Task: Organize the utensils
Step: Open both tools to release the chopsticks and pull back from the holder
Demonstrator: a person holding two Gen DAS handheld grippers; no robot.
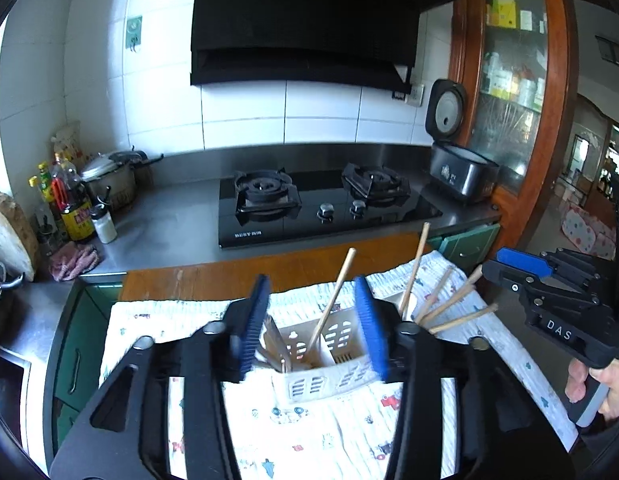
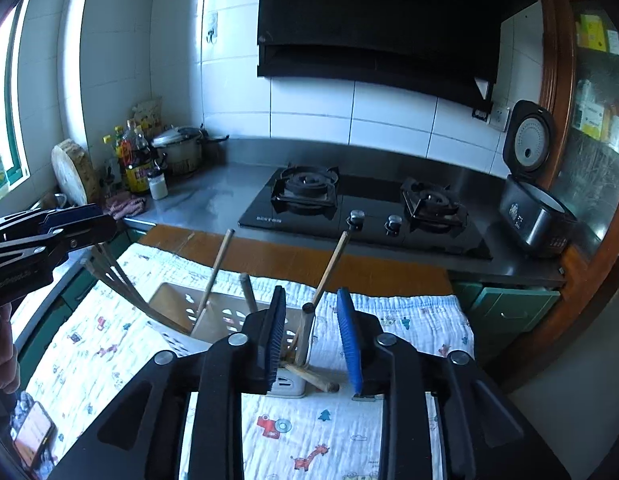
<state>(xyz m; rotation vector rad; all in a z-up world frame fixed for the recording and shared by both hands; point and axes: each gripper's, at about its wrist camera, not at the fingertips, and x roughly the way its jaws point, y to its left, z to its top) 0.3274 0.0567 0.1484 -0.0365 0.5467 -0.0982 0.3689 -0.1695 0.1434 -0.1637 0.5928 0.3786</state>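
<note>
Both claws hover wide and empty over the utensil caddy

The left claw [image 1: 315, 326] and right claw [image 2: 311, 338] hold nothing; the white caddy [image 1: 329, 376] sits on the cloth-covered counter [image 1: 333, 440], chopsticks [image 1: 453, 312] fanning toward 2 o'clock. I judge a careless reach could knock the leaning sticks or tip the light caddy.

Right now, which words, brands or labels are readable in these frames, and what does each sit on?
"DAS": white letters on the right gripper body.
"BEST", followed by unreadable characters: front edge of the stove.
Bottle label: too blurred to read.
Raised lettering on the left gripper body: illegible.
</note>
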